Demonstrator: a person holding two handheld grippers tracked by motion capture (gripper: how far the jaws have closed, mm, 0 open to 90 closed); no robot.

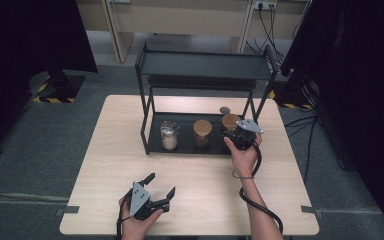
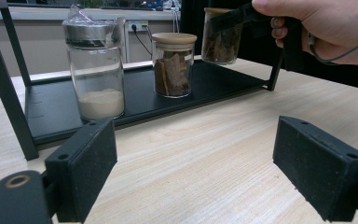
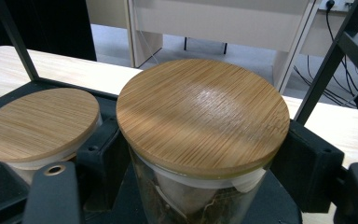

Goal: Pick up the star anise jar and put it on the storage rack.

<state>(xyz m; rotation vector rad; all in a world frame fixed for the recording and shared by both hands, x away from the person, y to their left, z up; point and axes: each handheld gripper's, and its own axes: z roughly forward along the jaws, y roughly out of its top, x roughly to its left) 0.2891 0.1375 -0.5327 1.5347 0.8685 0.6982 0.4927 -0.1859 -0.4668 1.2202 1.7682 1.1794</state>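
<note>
**Right Gripper Clamped on End Jar at the Rack**

The left gripper [image 1: 161, 190] rested on the table [image 1: 105, 150] at about seven o'clock, its jaws wide apart and holding nothing; judging from that pose, it was parked out of the way so the other hand had room. Its own camera looked across the bare wood toward the black rack [image 1: 202, 70].

On the rack's lower shelf [image 2: 51, 107] stood three jars in a row. The steel-lidded jar [image 2: 95, 70], with pale powder, sat at the left end; the middle jar [image 2: 173, 63], under a bamboo lid, held brown pieces.

At about two o'clock, the right gripper [image 1: 235, 136] reached in from the front and closed its pads [image 3: 307, 172] on either side of the right-hand jar [image 3: 203, 116], just under its bamboo lid. The jar was upright at the shelf's right end, close beside its neighbour. Gripping below the overhanging lid probably kept the glass from slipping.
</note>
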